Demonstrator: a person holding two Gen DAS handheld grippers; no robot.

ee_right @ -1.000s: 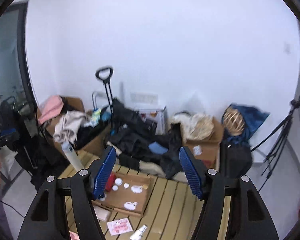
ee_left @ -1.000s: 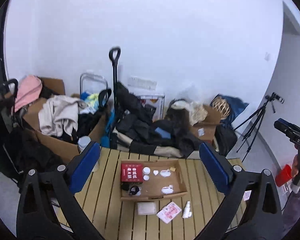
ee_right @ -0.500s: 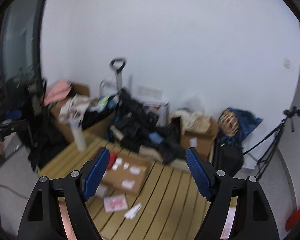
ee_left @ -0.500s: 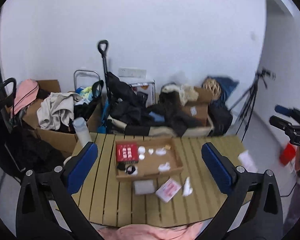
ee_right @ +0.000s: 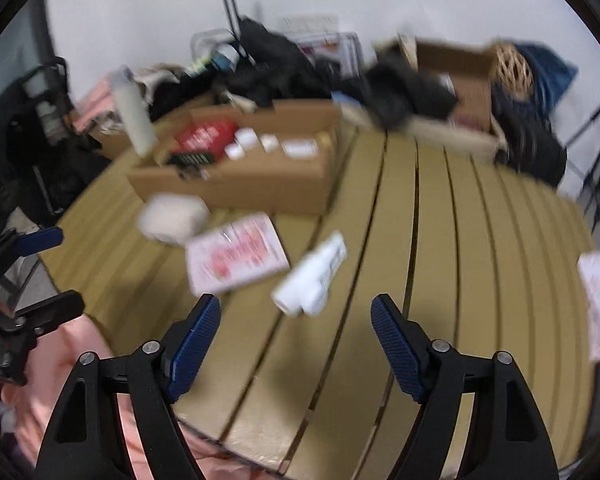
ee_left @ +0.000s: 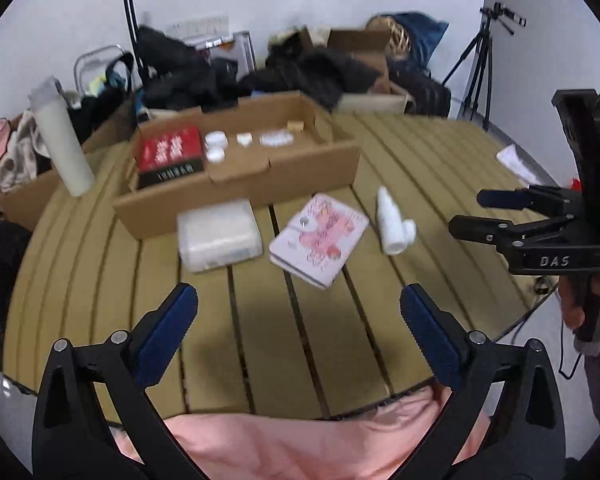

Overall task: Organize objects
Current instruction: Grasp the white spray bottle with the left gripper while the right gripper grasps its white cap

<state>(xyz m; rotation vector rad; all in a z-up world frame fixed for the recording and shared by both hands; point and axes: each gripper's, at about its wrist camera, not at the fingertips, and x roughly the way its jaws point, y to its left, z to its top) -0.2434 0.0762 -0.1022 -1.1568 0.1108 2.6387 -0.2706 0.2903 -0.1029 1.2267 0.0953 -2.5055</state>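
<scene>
Both your grippers hover over the near edge of the slatted table, jaws spread wide and holding nothing.

Your left gripper faces the clear plastic case and pink booklet; your right gripper sits just short of the white bottle. The cardboard tray lies farther back.

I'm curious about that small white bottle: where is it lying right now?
The white bottle lies on its side on the slatted table, just right of the pink booklet, in front of the cardboard tray.
</scene>
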